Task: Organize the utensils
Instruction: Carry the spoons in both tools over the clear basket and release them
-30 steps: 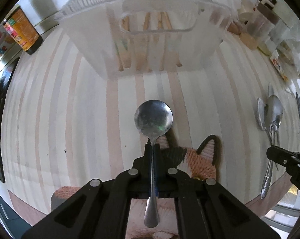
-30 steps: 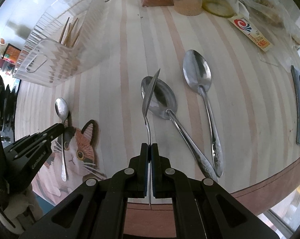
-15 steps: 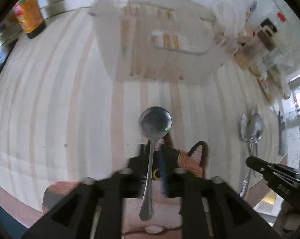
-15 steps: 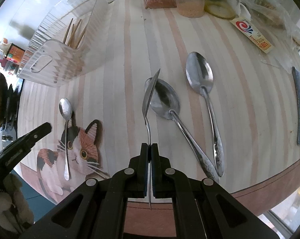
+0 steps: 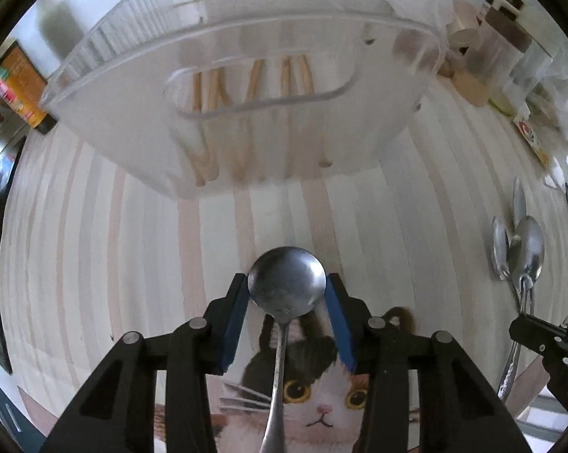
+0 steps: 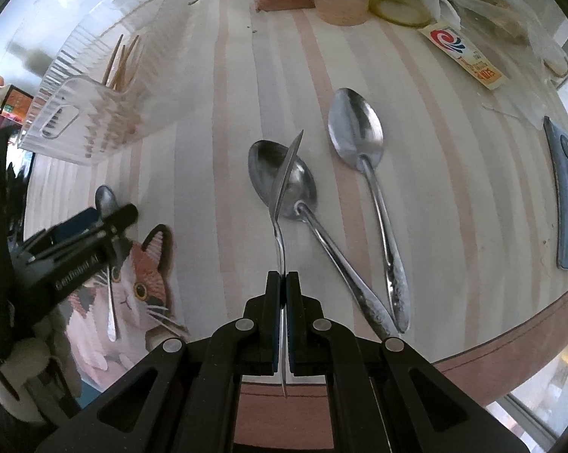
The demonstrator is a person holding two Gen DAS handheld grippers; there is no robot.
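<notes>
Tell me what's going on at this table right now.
Someone is sorting utensils with a tool in each hand. The left tool has just been opening its jaws around a small round spoon that lies on the cat mat. The right tool is shut on a thin spoon, held on edge above two large spoons on the striped table. A clear bin holds chopsticks.

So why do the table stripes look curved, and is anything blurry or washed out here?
Left wrist view: the fisheye lens bows the stripes and darkens the corners; the clear basket at the top is soft and washed out by daylight, while the small spoon is sharp. Right wrist view: the same bowing; the left gripper at the left edge is smeared, the spoons are crisp with glints.
</notes>
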